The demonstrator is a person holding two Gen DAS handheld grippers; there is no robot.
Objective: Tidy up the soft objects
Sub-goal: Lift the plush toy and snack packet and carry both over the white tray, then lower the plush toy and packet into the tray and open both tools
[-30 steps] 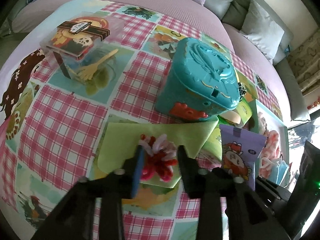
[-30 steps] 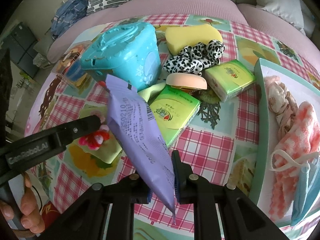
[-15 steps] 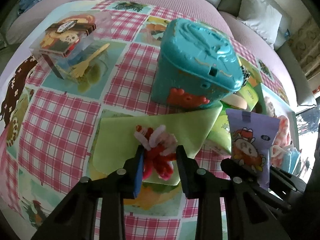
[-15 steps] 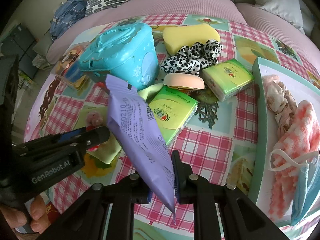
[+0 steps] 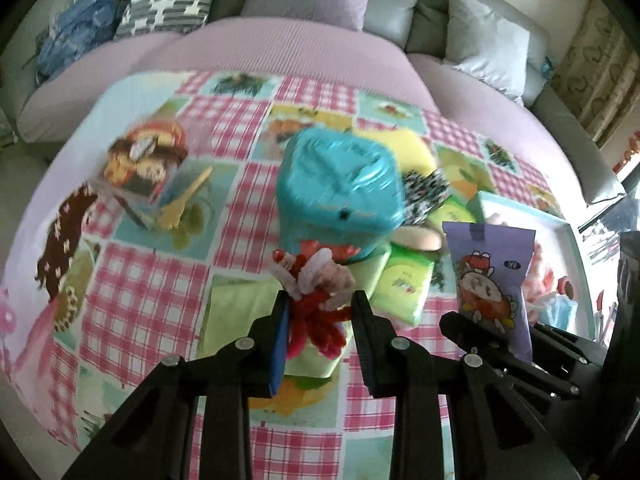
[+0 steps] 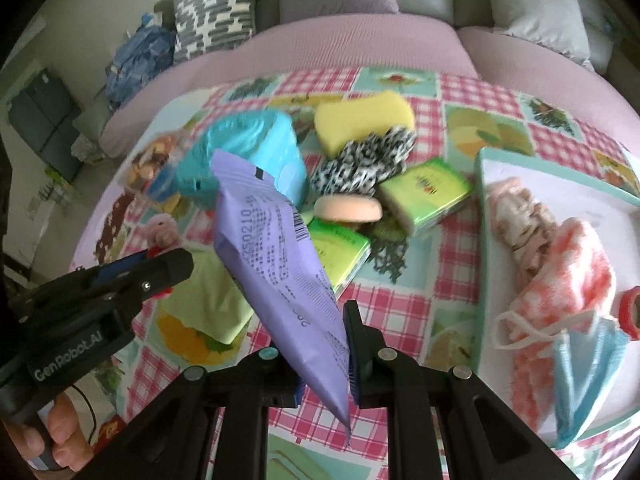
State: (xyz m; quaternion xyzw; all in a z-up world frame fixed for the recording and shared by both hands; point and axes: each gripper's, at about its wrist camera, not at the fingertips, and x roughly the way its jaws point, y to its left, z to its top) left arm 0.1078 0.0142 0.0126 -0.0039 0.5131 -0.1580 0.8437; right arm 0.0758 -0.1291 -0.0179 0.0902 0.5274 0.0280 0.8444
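Two tongs show, each clamped on something soft. Left tongs (image 5: 320,312) grip a red, white and pink pipe-cleaner toy (image 5: 316,296), held clear above a green cloth (image 5: 236,308) on the checked desk (image 5: 140,292). Right tongs (image 6: 324,352) are pinched on the lower end of a purple pouch (image 6: 276,256), which slants up toward a teal box (image 6: 256,156). Behind the box lie a yellow sponge (image 6: 364,120) and a spotted scrunchie (image 6: 364,160). Two green tissue packs (image 6: 424,196) and a peach puff (image 6: 348,208) sit near them. Off to the right, a tray (image 6: 486,248) holds a pink cloth (image 6: 568,272), another scrunchie (image 6: 520,216) and a blue mask (image 6: 588,368).
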